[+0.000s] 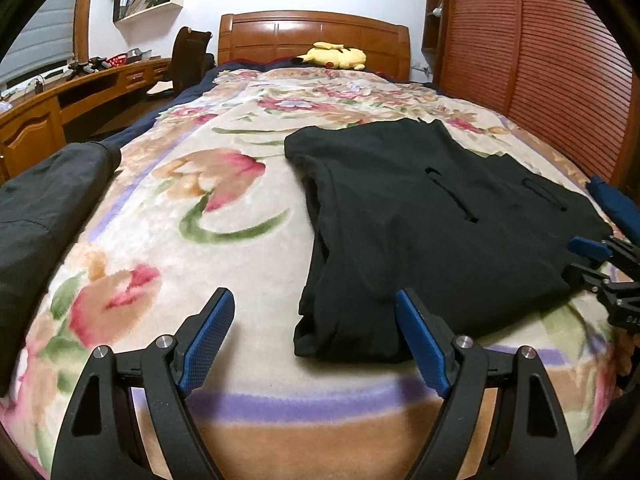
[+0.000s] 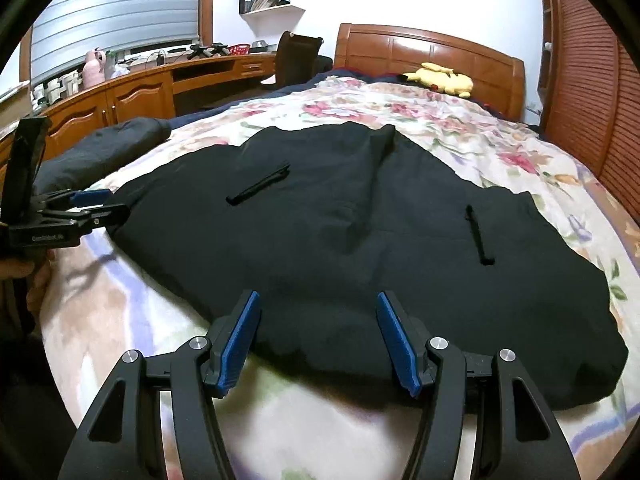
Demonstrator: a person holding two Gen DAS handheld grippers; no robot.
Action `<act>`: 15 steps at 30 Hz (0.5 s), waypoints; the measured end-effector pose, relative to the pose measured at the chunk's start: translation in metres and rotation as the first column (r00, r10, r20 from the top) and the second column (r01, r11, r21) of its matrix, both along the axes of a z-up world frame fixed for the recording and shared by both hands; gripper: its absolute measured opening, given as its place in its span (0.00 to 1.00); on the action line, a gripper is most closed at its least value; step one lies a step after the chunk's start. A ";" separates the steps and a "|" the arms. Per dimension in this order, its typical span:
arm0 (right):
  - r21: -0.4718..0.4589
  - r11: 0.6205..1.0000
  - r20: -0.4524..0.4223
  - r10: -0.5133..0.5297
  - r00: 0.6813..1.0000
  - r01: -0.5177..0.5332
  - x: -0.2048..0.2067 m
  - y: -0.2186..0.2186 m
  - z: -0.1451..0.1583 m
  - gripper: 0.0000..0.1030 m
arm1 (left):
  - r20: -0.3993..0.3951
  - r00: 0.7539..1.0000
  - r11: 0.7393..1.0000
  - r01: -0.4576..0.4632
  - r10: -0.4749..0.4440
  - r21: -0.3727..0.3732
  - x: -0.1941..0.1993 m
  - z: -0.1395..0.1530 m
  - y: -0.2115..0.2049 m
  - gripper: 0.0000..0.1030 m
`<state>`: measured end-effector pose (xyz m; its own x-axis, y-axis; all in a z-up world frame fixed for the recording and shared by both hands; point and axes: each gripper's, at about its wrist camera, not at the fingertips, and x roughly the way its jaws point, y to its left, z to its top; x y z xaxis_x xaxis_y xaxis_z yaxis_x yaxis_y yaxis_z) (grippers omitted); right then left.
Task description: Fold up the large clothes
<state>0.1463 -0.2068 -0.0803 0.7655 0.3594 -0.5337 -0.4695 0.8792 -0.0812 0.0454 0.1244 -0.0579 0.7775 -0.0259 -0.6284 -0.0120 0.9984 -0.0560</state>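
Fingers [image 1: 216, 332] of the left gripper [image 1: 314, 338] are spread wide, blue pads facing each other, nothing between them but blanket and the near corner of the garment. Left wrist view: the black garment [image 1: 432, 224] lies flat on the floral blanket [image 1: 200, 208], to the right of centre, its near left edge folded into a thick band that ends just ahead of the right-hand finger. Two dark drawstrings [image 1: 456, 200] lie on top of it. At the right margin the right gripper [image 1: 592, 260] sits at the garment's edge; its fingers lie close together there, and I cannot tell from this view whether cloth is between them. A dark bundle [image 1: 44, 208] rests at the left edge of the bed, well apart from the garment. A blue cloth [image 1: 616, 204] shows at the far right. A yellow plush toy [image 1: 336, 56] lies against the wooden headboard [image 1: 312, 36]. Desk [image 1: 80, 88] and chair [image 1: 188, 60] stand left of the bed, slatted wardrobe doors [image 1: 540, 60] right.

Right wrist view: the right gripper [image 2: 318, 338] is released, fingers [image 2: 240, 336] wide apart, hovering over the garment's near hem. The black garment [image 2: 340, 232] spreads across the middle of the blanket [image 2: 460, 120]. The left gripper [image 2: 98, 206] enters from the left beside the garment's left corner; its fingers look edge-on here, spread not readable. The dark bundle [image 2: 100, 148] lies behind it.
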 end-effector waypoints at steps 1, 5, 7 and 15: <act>-0.004 1.000 0.005 -0.010 1.000 0.010 0.000 0.001 0.002 0.61 | 0.000 1.000 1.000 -0.005 0.005 0.011 0.000 -0.001 -0.001 0.81; -0.002 1.000 0.012 -0.028 1.000 0.028 -0.006 -0.009 0.003 0.61 | -0.003 1.000 0.998 -0.016 0.017 0.054 0.000 -0.003 -0.006 0.81; 0.000 0.999 0.015 -0.042 0.999 0.042 -0.009 -0.015 0.004 0.61 | -0.003 1.000 0.998 -0.018 0.019 0.062 0.000 -0.004 -0.006 0.81; -0.030 0.996 0.005 -0.088 0.996 0.088 -0.015 -0.021 0.007 0.61 | -0.087 0.996 0.999 0.025 -0.026 -0.020 0.006 -0.010 -0.002 0.60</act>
<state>0.1310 -0.2279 -0.0736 0.7956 0.2741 -0.5403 -0.3900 0.9142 -0.1105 0.0518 0.1223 -0.0675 0.7184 -0.0573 -0.6932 0.0077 0.9972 -0.0744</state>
